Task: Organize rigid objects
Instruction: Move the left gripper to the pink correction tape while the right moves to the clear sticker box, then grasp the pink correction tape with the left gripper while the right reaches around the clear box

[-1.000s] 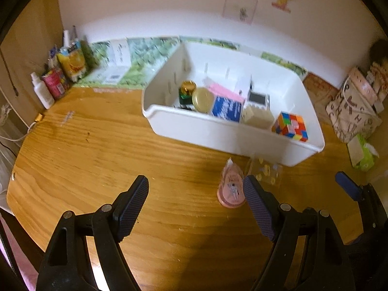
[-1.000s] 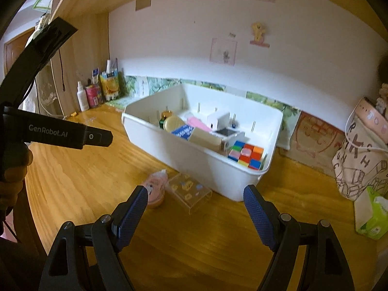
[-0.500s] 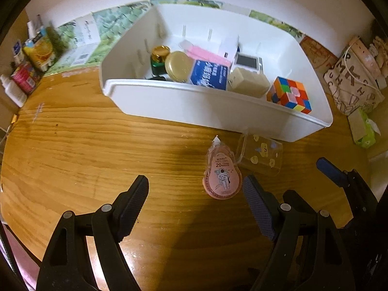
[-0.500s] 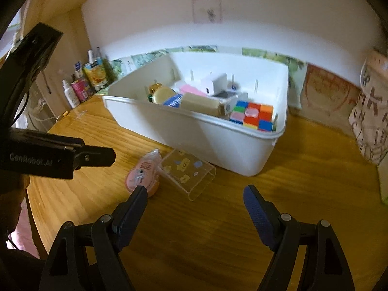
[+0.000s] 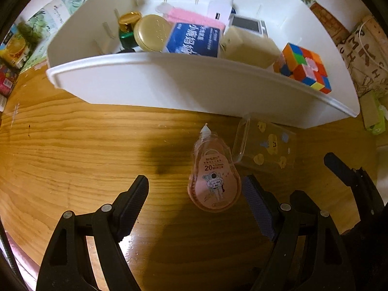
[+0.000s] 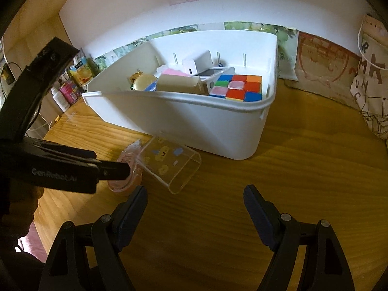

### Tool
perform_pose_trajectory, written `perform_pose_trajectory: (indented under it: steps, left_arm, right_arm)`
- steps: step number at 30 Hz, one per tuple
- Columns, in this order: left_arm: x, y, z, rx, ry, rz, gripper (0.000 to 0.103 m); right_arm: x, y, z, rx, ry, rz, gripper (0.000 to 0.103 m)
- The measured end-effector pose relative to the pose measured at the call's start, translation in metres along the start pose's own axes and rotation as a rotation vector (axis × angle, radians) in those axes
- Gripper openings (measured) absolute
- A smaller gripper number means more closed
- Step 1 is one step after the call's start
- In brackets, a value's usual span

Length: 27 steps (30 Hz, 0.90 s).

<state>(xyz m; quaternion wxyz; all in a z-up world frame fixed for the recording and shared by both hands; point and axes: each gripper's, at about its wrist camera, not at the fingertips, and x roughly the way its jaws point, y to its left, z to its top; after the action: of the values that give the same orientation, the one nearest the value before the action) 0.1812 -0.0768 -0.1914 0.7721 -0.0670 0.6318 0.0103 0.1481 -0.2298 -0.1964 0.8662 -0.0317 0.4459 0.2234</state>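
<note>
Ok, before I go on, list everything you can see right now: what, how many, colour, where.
white bin: 1, white, back of the wooden table
puzzle cube: 1, multicoloured, bin's right end
beige box: 1, cream, in bin beside the cube
blue packet: 1, blue with white print, bin's middle
gold lid: 1, gold, left of the packet
green jar: 1, green with gold cap, bin's left end
pink item: 1, pink, behind the packet
white adapter: 1, white, bin's back
correction tape: 1, pink, on table before the bin
clear box: 1, transparent with stickers, on its side beside the tape
bottles and packets: several, mixed, far left corner
tote bag: 1, cream, far right
left gripper: open, over the tape
right gripper: open, near the clear box
</note>
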Motion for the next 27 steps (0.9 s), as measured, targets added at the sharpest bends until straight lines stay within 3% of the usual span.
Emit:
perform_pose_trajectory:
  steps: [18, 27]
  left_arm:
    - [0.021, -0.004, -0.001, -0.02, 0.059, -0.008, 0.077]
    - [0.015, -0.005, -0.004, 0.013, 0.037, -0.032, 0.055]
  right_arm:
    - [0.008, 0.003, 0.001, -0.015, 0.025, 0.007, 0.082]
    - [0.012, 0.011, 0.003, -0.026, 0.032, -0.012, 0.082]
